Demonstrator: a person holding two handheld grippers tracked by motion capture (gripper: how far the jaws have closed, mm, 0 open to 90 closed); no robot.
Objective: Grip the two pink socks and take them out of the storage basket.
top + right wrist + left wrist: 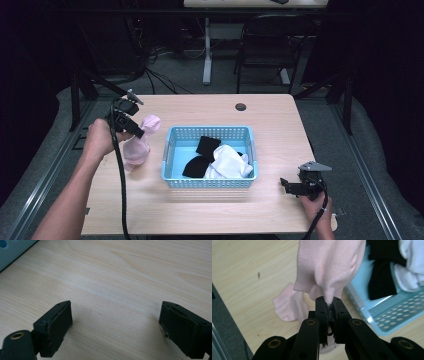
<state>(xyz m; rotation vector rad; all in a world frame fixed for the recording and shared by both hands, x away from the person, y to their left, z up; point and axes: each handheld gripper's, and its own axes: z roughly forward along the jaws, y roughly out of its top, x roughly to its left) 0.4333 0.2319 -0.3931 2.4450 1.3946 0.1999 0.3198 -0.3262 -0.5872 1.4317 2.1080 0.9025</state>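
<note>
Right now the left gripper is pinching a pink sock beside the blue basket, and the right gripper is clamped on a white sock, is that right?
Not quite. The left gripper does pinch the pink sock beside the blue basket, but the right gripper holds nothing: the right gripper view shows its jaws wide apart over the bare table. The white sock lies in the basket.
</note>
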